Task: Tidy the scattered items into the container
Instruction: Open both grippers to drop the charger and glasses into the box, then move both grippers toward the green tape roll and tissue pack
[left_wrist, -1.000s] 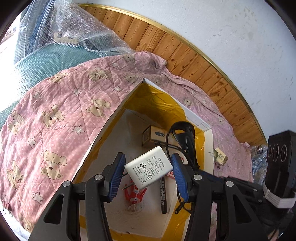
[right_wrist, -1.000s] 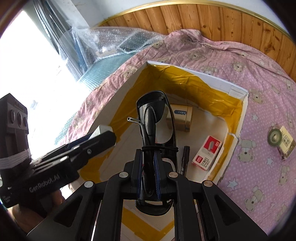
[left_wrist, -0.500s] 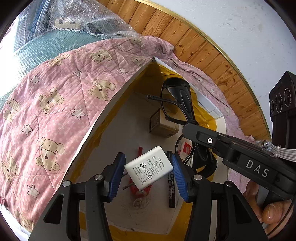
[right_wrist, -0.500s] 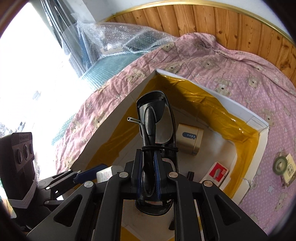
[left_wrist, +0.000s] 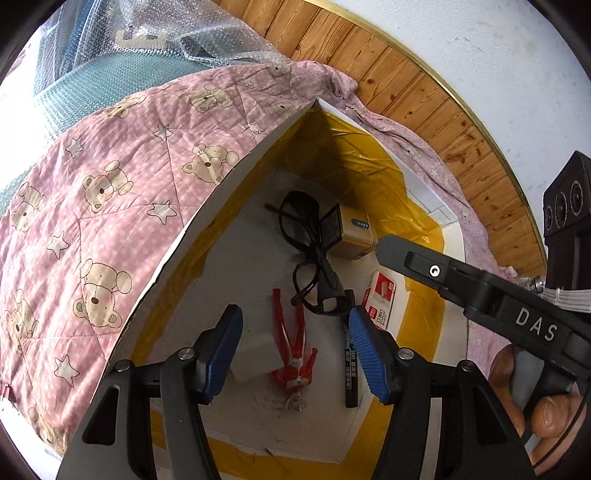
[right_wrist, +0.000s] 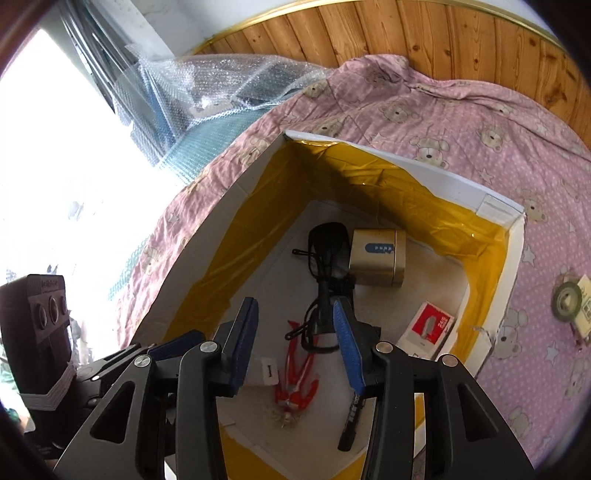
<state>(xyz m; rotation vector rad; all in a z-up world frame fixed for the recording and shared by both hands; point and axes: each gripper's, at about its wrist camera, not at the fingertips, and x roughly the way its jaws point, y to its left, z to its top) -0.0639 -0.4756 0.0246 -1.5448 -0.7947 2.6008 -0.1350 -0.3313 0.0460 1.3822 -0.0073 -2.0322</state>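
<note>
Only the right wrist view caught the tape roll (right_wrist: 566, 300) out on the pink quilt (right_wrist: 461, 122) at 3 o'clock, while both grippers, left gripper (left_wrist: 295, 349) and right gripper (right_wrist: 293, 341), hung with fingers apart and empty over the yellow-lined box (right_wrist: 436, 177), where black sunglasses (left_wrist: 306, 236) lay beside the gold case (left_wrist: 352, 236) with bare floor toward 9 o'clock.

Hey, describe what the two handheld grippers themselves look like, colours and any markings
Both are black with two-finger linkages fastened by silver bolts. The left gripper and right gripper carry ribbed blue finger pads. The right one's side reads "DAS" in white. Each has a black three-lens module strapped on with white bands.
</note>
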